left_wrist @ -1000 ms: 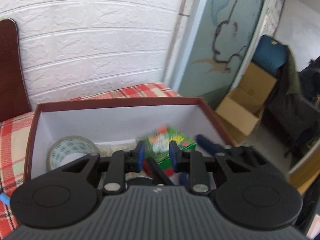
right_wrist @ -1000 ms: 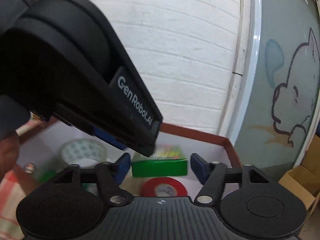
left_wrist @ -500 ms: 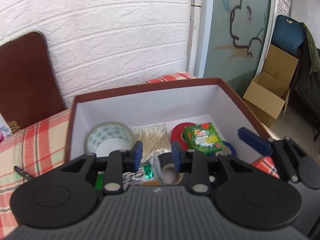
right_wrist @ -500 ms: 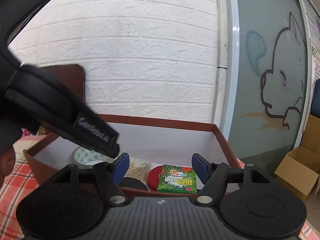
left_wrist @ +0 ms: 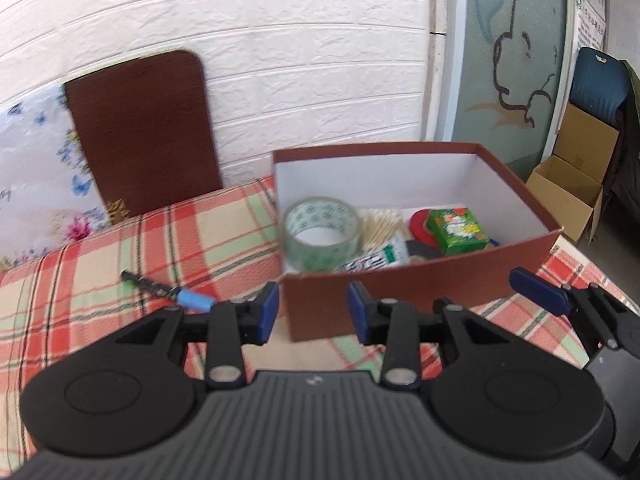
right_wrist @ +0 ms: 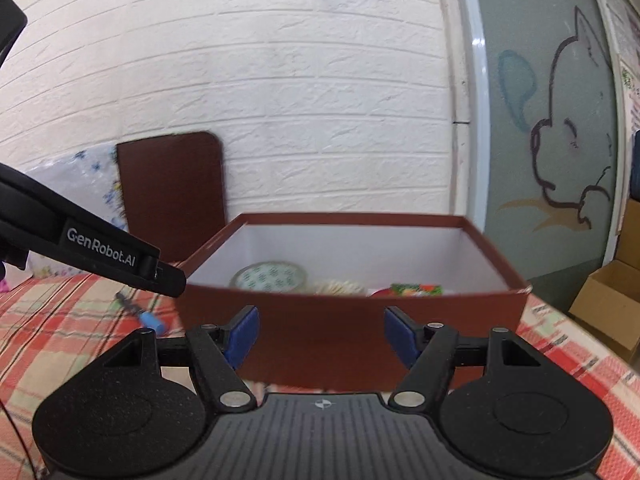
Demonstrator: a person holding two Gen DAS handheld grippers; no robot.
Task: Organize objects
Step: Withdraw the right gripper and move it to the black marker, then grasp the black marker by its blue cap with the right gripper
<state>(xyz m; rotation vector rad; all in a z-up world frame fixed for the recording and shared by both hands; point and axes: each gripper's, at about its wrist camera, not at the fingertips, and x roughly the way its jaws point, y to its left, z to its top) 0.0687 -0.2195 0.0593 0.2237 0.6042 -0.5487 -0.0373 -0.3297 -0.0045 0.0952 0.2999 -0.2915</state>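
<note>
A brown cardboard box (left_wrist: 420, 296) with a white interior sits on a surface covered by a red, green and cream plaid cloth (left_wrist: 100, 280), and it anchors the scene. Inside the box, at its left end, a roll of clear packing tape (left_wrist: 322, 236) printed with green marks lies flat; to the right of it is a bundle of cotton swabs (left_wrist: 380, 222), then a red tape roll (left_wrist: 420, 226) with a small green printed carton (left_wrist: 456, 230) partly on top, and a green-and-white packet (left_wrist: 378, 258) lies along the box's near wall. Left of the box, on the cloth, lies a thin dark tool with a blue handle (left_wrist: 168, 290), well apart from the box wall. Behind the box's left end a dark brown board (left_wrist: 144, 132) leans against the white brick wall (left_wrist: 280, 60), with a floral sheet (left_wrist: 32, 168) beside it. The left tongs (left_wrist: 312, 314) hang just in front of the box's near wall, jaws opening with nothing between them. The right tongs (right_wrist: 320, 336) also face the near wall from in front, jaws spread wide and empty. Right of the box, on the floor, stands an open carton (left_wrist: 568, 192).
</note>
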